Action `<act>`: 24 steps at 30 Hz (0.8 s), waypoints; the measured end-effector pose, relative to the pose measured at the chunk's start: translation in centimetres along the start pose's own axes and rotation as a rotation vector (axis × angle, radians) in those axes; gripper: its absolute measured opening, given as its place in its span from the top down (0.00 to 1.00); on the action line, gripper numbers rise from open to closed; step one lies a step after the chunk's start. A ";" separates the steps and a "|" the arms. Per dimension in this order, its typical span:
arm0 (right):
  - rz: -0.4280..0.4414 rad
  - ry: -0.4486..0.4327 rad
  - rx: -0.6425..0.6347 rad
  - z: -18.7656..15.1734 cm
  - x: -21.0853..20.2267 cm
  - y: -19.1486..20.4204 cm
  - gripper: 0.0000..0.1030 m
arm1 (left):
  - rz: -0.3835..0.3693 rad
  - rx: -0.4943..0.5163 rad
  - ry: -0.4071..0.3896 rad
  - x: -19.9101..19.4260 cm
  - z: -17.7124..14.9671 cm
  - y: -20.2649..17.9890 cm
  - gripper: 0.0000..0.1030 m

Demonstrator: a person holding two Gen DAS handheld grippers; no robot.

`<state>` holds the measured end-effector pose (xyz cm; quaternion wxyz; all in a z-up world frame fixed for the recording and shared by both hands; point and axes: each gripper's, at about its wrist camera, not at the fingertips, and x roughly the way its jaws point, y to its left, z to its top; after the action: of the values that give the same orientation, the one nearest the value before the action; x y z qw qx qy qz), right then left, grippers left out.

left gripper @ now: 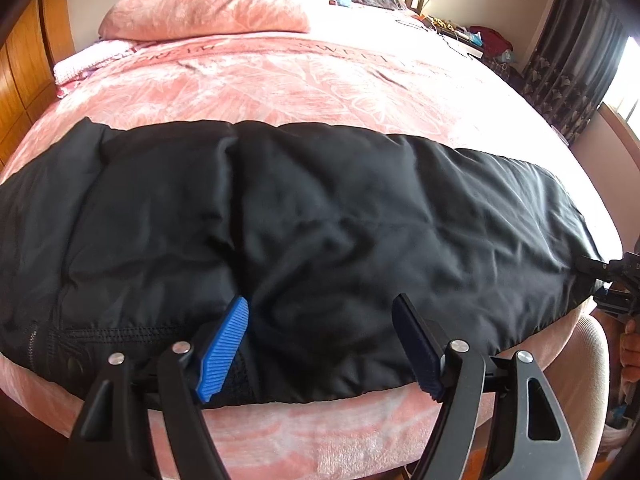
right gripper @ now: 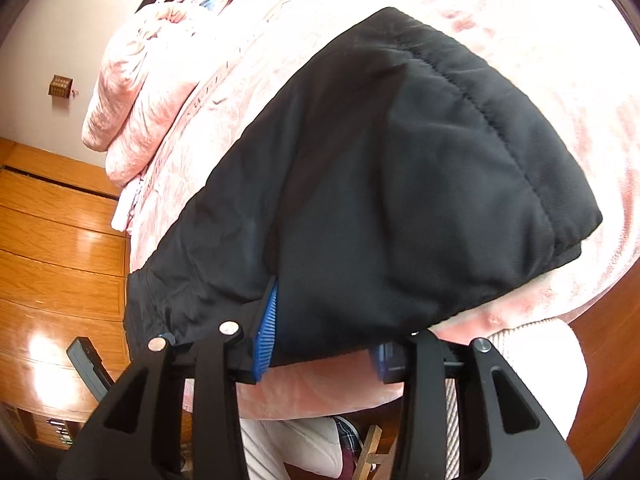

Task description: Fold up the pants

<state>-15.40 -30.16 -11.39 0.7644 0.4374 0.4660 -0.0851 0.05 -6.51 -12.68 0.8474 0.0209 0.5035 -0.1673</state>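
Note:
Black pants (left gripper: 320, 220) lie flat across the near edge of a pink bed (left gripper: 260, 84), waistband to the left, leg ends to the right. My left gripper (left gripper: 320, 344) is open, its blue pads (left gripper: 224, 348) resting on the pants' near edge with fabric between the jaws. In the right wrist view the pants' hem end (right gripper: 400, 200) fills the frame. My right gripper (right gripper: 324, 344) stands wide open around the hem's lower edge; its right pad is mostly hidden under the cloth. The right gripper also shows at the far right of the left wrist view (left gripper: 616, 280).
Pink pillows (left gripper: 208, 12) lie at the head of the bed. Wooden wardrobe panels (right gripper: 52, 240) stand on the left. A cluttered side table (left gripper: 460, 32) and dark curtains (left gripper: 568, 68) are at the far right. The bed's edge (right gripper: 320, 392) drops off just below the grippers.

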 end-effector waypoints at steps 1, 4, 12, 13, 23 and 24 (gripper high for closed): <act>0.004 -0.011 0.007 0.1 -0.3 -0.3 0.63 | 0.007 -0.007 0.005 0.1 0.0 0.2 0.24; 0.030 -0.053 0.033 0.4 -1.1 -1.0 0.63 | 0.010 -0.019 0.019 0.5 -0.3 1.1 0.24; 0.109 -0.057 0.178 2.5 0.5 -3.5 0.67 | 0.009 -0.004 0.019 0.8 -0.6 1.3 0.23; 0.111 -0.055 0.179 2.7 0.6 -3.5 0.70 | 0.009 -0.004 0.021 0.9 -0.6 1.3 0.23; 0.096 -0.200 -0.104 3.3 -5.5 2.9 0.94 | -0.017 -0.041 -0.006 0.1 1.1 0.7 0.21; 0.098 -0.214 -0.119 3.6 -6.1 3.5 0.94 | -0.027 -0.042 -0.016 -0.1 1.3 0.5 0.20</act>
<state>-14.62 -32.43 -3.85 0.8376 0.4020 0.3640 -0.0662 1.26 -6.30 -11.99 0.8494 -0.0049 0.5001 -0.1683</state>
